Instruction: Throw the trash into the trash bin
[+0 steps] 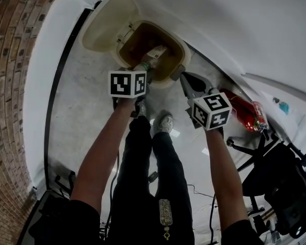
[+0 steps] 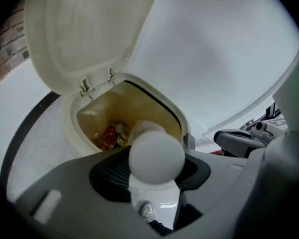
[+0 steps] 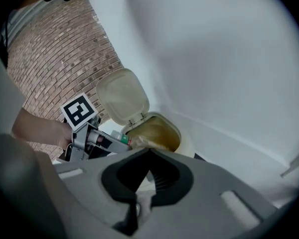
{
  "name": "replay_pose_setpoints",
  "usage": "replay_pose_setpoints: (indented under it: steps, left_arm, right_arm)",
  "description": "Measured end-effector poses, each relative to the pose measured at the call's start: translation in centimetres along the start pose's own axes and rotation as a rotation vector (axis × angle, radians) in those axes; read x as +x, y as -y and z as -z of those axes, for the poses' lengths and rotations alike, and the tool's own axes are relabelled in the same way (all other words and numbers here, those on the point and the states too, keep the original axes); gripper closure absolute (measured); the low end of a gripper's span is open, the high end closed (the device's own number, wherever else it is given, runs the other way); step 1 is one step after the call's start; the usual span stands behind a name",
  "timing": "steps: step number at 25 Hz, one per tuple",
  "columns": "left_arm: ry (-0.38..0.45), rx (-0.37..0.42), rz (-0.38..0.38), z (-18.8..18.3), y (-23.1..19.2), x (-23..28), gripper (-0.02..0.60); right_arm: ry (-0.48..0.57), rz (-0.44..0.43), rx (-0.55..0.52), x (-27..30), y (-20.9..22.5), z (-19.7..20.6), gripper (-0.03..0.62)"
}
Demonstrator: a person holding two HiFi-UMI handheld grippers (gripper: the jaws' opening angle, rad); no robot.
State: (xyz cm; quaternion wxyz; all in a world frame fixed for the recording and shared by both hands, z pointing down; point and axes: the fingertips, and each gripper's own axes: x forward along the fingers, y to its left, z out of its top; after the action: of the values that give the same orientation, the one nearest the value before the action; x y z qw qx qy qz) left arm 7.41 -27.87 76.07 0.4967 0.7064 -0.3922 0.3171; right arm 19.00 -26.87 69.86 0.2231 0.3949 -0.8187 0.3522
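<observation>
Bottle held over open trash bin

L gripper point(image 1: 146, 69) is clamped on a plastic bottle point(image 2: 157, 153) w/ a green cap; the bottle's far end points into the mouth of the cream trash bin point(image 1: 185, 55). The lid point(image 2: 84, 34) is tipped back, upright vs. the white wall. Other trash point(image 2: 109, 136) lies at the bin's bottom. R gripper point(image 3: 149, 153) has its jaws together, nothing betw. them, just beside the bin's rim. A red fire extinguisher point(image 1: 242, 108) lies on the floor nearby.
</observation>
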Motion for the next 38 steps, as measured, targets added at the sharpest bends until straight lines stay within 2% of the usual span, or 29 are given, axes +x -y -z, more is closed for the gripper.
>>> replay_pose_setpoints:
  steps: [5,9,14,20,22,25,26,32,38]
  left_arm:
    - [0.023,0.015,-0.005,-0.3,0.0,-0.1,0.365]
    - [0.054,0.062,-0.011,-0.9,0.3,-0.5,0.353]
    - [0.148,0.116,-0.034,-2.6,0.0,-2.6,0.351]
    - [0.249,0.146,-0.054,-4.7,-1.5,-6.2,0.351]
    - [0.275,0.165,-0.073,-5.4,-2.2,-7.7,0.406]
    - [0.307,0.195,-0.115,-6.1,-3.6,-10.2,0.562]
    - [0.310,0.203,-0.122,-6.2,-4.0,-10.8,0.575]
    - [0.284,0.265,-0.161,-6.6,-8.2,-14.3,0.575]
    - [0.323,0.312,-0.209,-10.7,-11.4,-16.9,0.575]
  right_arm:
    - [0.006,0.013,0.013,-0.2,0.5,-0.1,0.591]
    - [0.005,0.012,0.017,-0.2,0.3,0.2,0.592]
    - [0.011,0.010,0.008,-0.1,-0.3,-0.6,0.592]
    - [0.043,0.003,-0.021,0.3,-1.7,-3.6,0.592]
    - [0.051,0.001,-0.035,0.5,-2.4,-4.7,0.592]
    - [0.060,-0.005,-0.055,0.9,-3.8,-6.3,0.591]
    - [0.061,-0.008,-0.062,1.1,-4.4,-6.8,0.592]
    - [0.066,-0.006,-0.103,1.7,-6.6,-9.3,0.591]
    - [0.083,0.035,-0.100,1.2,-6.5,-10.7,0.592]
